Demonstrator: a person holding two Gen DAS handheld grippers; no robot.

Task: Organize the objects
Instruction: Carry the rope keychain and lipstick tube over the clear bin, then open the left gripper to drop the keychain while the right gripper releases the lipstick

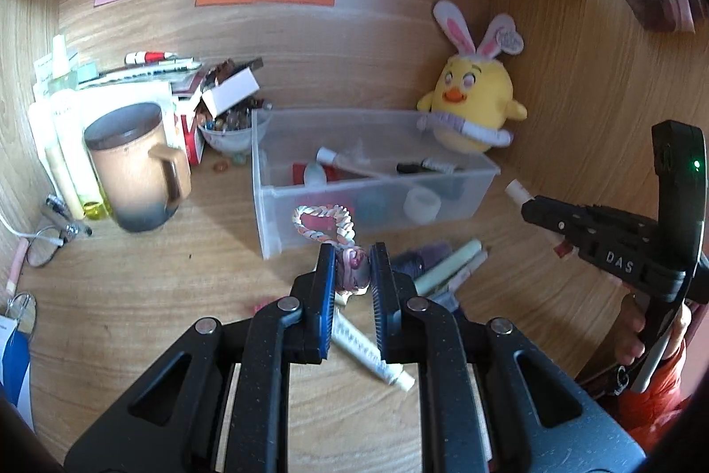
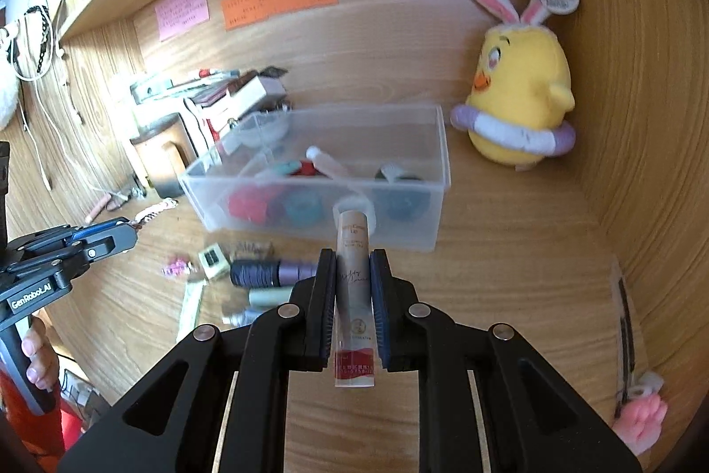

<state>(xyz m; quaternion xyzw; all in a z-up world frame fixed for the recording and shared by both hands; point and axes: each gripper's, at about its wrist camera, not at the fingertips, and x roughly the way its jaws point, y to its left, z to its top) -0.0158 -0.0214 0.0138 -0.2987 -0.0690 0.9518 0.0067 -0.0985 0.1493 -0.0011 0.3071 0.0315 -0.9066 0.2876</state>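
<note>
My left gripper [image 1: 353,273] is shut on a pink and white twisted hair tie [image 1: 328,227], whose heart-shaped loop sticks up past the pads. It hangs above the desk, just short of the clear plastic bin [image 1: 266,216]. My right gripper [image 2: 353,273] is shut on a slim lip-gloss tube [image 2: 353,273] with a pale cap, held upright in front of the same bin [image 2: 438,162]. In the left wrist view the right gripper [image 1: 527,202] shows at the right with the tube's cap poking out. The left gripper [image 2: 133,227] appears at the left of the right wrist view.
On the desk lie a purple cylinder [image 2: 266,273], pens [image 1: 452,264], a white tube [image 1: 368,353] and a small cube [image 2: 212,258]. A yellow chick plush [image 2: 518,91] sits at the back right. A brown mug [image 1: 133,171], boxes and a bowl of beads [image 1: 230,131] crowd the left.
</note>
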